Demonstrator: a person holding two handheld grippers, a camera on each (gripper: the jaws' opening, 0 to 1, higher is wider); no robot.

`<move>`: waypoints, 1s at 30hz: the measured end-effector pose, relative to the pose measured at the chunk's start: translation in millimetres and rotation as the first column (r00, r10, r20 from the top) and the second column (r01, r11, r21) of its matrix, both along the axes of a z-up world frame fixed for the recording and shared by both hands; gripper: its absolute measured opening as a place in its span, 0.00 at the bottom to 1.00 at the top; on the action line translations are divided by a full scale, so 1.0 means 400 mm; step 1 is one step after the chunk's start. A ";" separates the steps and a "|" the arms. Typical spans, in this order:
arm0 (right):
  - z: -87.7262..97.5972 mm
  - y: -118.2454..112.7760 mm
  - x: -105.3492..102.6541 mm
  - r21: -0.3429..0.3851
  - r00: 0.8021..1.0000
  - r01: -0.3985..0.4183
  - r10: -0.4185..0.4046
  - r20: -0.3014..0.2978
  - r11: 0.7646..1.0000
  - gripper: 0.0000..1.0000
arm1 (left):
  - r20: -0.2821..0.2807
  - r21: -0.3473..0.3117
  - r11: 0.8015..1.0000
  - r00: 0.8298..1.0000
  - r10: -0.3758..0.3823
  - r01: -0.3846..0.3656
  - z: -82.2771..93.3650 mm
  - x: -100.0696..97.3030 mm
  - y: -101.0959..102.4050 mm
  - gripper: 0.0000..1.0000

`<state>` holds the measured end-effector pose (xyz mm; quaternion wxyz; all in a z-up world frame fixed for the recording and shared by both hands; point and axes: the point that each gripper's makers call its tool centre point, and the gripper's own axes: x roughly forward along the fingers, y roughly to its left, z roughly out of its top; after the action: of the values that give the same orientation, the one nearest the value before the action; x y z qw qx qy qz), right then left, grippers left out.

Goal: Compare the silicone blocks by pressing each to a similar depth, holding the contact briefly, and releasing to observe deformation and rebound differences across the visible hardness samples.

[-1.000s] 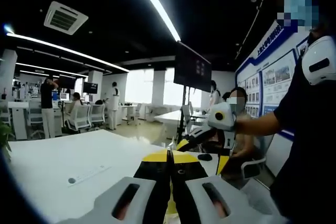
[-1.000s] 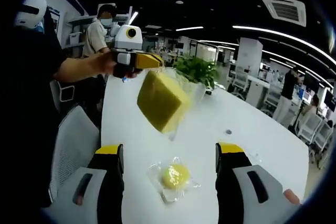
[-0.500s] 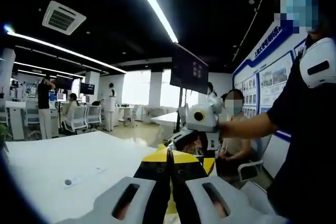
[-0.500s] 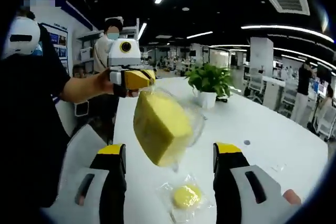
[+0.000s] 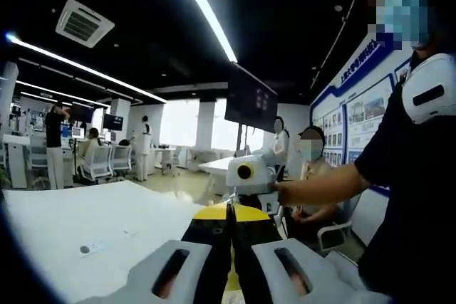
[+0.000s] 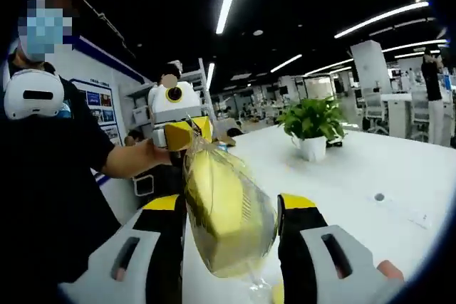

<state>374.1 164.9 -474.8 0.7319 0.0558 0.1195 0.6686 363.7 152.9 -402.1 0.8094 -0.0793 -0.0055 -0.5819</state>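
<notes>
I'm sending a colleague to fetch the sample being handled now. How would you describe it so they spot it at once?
In the right gripper view, start at the long white table with the potted plant. In front of it, the left gripper dangles a clear bag between the right gripper's open fingers. Inside is the yellow block, big and square-edged.

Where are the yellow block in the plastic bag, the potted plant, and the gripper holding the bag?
Yellow block (image 6: 221, 211): right gripper view, its bagged front face.
Potted plant (image 6: 311, 149): right gripper view, its white pot.
Left gripper (image 6: 191, 131): right gripper view, between its yellow fingertips.
</notes>
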 end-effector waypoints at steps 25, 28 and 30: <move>0.063 0.082 -0.070 -0.020 1.000 0.027 -0.027 0.015 0.999 0.20 | -0.035 -0.058 0.998 0.999 0.004 -0.006 0.036 -0.032 0.095 0.00; 0.074 0.093 -0.087 -0.031 0.999 0.038 -0.038 0.018 0.999 0.19 | -0.035 -0.065 0.998 0.999 -0.001 -0.001 0.046 -0.042 0.103 0.00; 0.078 0.096 -0.090 -0.034 0.998 0.055 -0.053 0.043 0.998 0.17 | -0.031 -0.070 0.998 1.000 -0.005 0.003 0.053 -0.050 0.109 0.00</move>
<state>338.0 203.1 -443.5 0.7529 0.0319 0.1143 0.6473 343.7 196.5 -381.1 0.8049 -0.1166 -0.0131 -0.5818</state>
